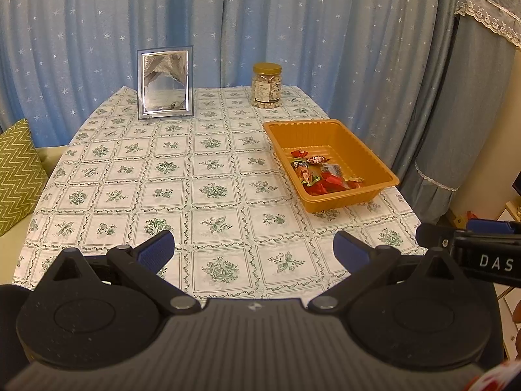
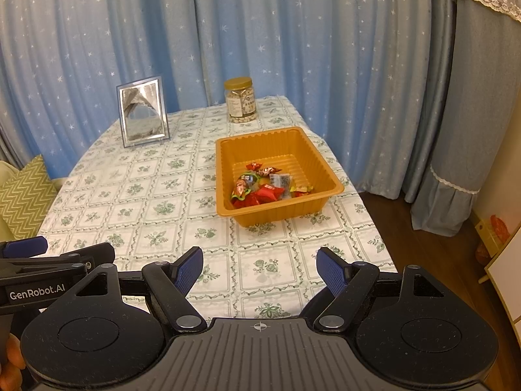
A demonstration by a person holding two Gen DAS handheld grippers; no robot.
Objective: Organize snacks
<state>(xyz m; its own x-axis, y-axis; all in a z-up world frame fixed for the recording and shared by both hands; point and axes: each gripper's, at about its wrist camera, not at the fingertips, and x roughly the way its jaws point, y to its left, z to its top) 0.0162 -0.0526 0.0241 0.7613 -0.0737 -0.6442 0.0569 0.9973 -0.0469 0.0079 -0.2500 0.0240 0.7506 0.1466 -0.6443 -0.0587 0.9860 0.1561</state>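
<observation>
An orange plastic tray sits on the right side of the table and holds several wrapped snacks, mostly red. A clear jar of nuts with a gold lid stands upright at the table's far edge. My left gripper is open and empty, held above the table's near edge, well short of the tray. My right gripper is open and empty, also near the front edge, with the tray straight ahead. Each gripper shows at the edge of the other's view.
A framed picture stands at the far left of the table, which has a floral tablecloth. Blue star curtains hang behind. A green zigzag cushion lies left. Wooden floor lies off the right edge.
</observation>
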